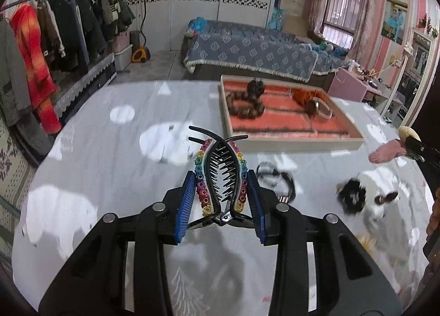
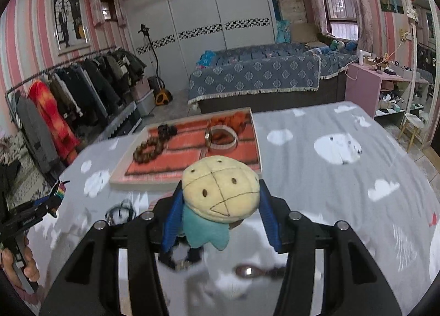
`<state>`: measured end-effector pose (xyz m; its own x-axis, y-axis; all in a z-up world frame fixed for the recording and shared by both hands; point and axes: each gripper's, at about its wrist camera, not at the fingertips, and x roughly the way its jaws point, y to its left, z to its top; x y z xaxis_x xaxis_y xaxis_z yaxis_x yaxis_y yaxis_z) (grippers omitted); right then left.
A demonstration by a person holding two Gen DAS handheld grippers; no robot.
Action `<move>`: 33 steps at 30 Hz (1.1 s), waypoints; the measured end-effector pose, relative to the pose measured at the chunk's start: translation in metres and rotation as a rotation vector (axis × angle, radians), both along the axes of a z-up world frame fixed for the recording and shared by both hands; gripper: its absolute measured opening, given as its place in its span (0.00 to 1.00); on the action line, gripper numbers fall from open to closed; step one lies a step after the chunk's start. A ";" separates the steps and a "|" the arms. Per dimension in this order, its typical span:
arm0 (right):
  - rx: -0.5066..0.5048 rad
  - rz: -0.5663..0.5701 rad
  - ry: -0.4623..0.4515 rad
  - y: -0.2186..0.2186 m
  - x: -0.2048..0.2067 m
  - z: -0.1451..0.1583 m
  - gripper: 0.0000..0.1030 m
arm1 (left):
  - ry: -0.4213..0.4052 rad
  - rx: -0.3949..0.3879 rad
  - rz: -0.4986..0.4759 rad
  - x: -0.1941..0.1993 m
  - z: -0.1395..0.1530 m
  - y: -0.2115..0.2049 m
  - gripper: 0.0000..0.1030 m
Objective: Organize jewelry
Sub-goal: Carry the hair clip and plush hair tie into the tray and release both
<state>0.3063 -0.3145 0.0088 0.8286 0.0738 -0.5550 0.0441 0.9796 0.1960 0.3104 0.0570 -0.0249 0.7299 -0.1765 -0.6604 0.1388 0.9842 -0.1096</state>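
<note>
My left gripper (image 1: 221, 175) is shut on a black claw hair clip (image 1: 217, 167) edged with rainbow flower beads, its blue pads pressing both sides, and holds it above the grey cloud-print cloth (image 1: 110, 167). My right gripper (image 2: 220, 189) is shut on a small plush charm (image 2: 220, 192) with a cream head and a teal body. A shallow tray (image 1: 291, 146) with a red lining lies ahead. It holds a brown bead bracelet (image 1: 244, 104), a dark scrunchie (image 1: 255, 87), an orange piece (image 1: 302, 94) and a pale band (image 2: 222, 138).
On the cloth lie a black hair band (image 1: 277, 178), a black scrunchie (image 1: 352, 197) and a small shiny piece (image 2: 247, 272). A clothes rack (image 1: 55, 35) stands to the left, a blue-covered bed (image 1: 247, 52) behind the tray, a pink cabinet (image 2: 363, 87) to the right.
</note>
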 end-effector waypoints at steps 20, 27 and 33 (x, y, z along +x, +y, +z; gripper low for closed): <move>-0.025 -0.015 -0.004 -0.008 0.154 -0.016 0.49 | -0.062 -0.002 -0.098 0.135 0.008 -0.086 0.35; -0.075 -0.015 0.050 0.000 0.177 -0.050 0.49 | -0.007 -0.007 -0.105 0.173 -0.022 -0.098 0.35; -0.130 -0.010 0.089 0.007 0.183 -0.069 0.49 | 0.051 0.030 -0.105 0.183 -0.054 -0.098 0.35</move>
<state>0.4892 -0.3075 -0.0602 0.7762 -0.0113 -0.6304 0.0653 0.9959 0.0625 0.4931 -0.0414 -0.0789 0.6734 -0.2302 -0.7025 0.2367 0.9674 -0.0901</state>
